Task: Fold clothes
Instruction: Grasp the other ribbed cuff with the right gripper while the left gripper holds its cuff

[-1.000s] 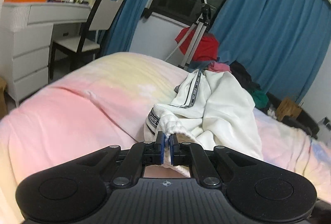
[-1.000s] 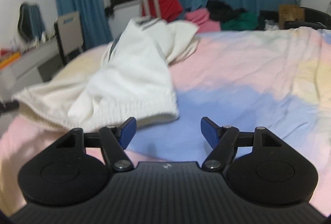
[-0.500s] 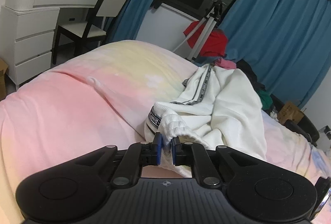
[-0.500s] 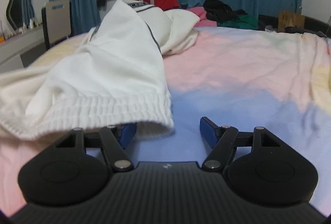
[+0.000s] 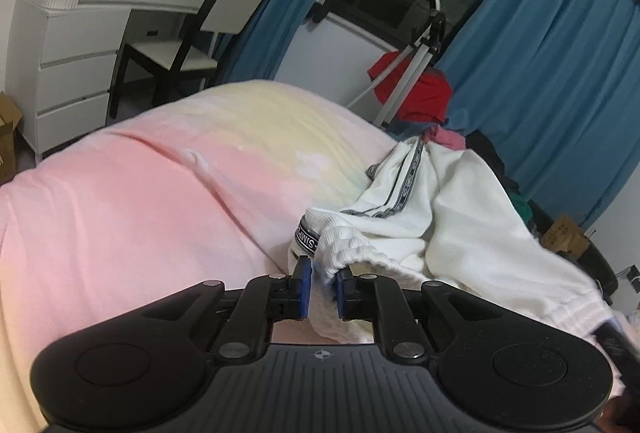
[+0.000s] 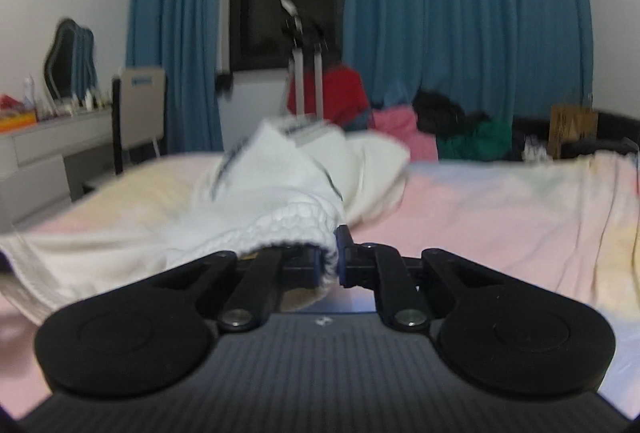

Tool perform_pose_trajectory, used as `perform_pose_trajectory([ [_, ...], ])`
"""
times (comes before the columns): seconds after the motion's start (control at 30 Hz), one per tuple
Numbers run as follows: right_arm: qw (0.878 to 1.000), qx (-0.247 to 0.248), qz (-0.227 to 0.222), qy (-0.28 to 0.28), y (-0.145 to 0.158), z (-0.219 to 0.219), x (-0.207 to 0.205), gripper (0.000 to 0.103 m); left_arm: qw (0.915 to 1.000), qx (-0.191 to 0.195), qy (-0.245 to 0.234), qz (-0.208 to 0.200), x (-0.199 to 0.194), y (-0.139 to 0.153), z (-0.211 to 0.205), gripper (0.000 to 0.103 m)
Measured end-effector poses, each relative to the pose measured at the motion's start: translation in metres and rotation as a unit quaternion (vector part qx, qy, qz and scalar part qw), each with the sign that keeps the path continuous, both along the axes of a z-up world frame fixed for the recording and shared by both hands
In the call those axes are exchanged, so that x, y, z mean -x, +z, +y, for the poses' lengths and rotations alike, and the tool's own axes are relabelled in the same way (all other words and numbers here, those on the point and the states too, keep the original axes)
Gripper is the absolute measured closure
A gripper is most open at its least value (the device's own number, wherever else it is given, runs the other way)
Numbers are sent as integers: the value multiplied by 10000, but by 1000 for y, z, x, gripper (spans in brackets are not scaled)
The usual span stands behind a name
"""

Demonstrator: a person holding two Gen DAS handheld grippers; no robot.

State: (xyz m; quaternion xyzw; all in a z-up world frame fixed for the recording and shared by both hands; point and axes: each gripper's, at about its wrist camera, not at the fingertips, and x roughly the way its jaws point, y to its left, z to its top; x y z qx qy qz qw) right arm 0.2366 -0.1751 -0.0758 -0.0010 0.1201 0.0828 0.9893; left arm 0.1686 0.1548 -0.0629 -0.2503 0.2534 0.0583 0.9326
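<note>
The white garment [image 5: 452,217] is lying bunched on the bed [image 5: 152,193], right of centre in the left view, its ribbed hem stretched between both tools. The left hand-held gripper [image 5: 320,293] is pinching one hem corner, though its jaws have just been easing apart slightly, so that hold looks thin. The right hand-held gripper [image 6: 330,259] has just been closing and is now clamping the other corner, cloth plainly between its pads. To do this step well, I judge both corners should be raised together and pulled apart evenly, so the fabric hangs flat before it is laid down; the left pinch may need tightening first. The bed is offering wide open room at left and lower right. The pile of clothes [image 6: 448,129] and the tripod [image 5: 416,53] are standing beyond the far edge, well clear.
</note>
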Motion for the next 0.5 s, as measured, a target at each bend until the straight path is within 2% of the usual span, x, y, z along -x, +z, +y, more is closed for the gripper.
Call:
perform_pose_trajectory([
  [0.17, 9995, 299, -99, 55, 30, -4, 59, 92, 9992, 241, -130, -284, 11, 12, 2, 92],
  [0.23, 9992, 354, 28, 172, 35, -6, 82, 92, 9991, 189, -202, -321, 14, 16, 2, 92],
  [0.33, 9965, 519, 528, 379, 24, -3, 103, 91, 9994, 65, -199, -293, 16, 19, 3, 92],
  [0.43, 9901, 695, 1153, 404, 3, 1, 111, 90, 9998, 144, -117, 10, 14, 8, 7, 92],
  [0.5, 9828, 574, 1698, 447, -10, 0, 101, 86, 9996, 182, -82, 223, 14, 0, 9, 92],
])
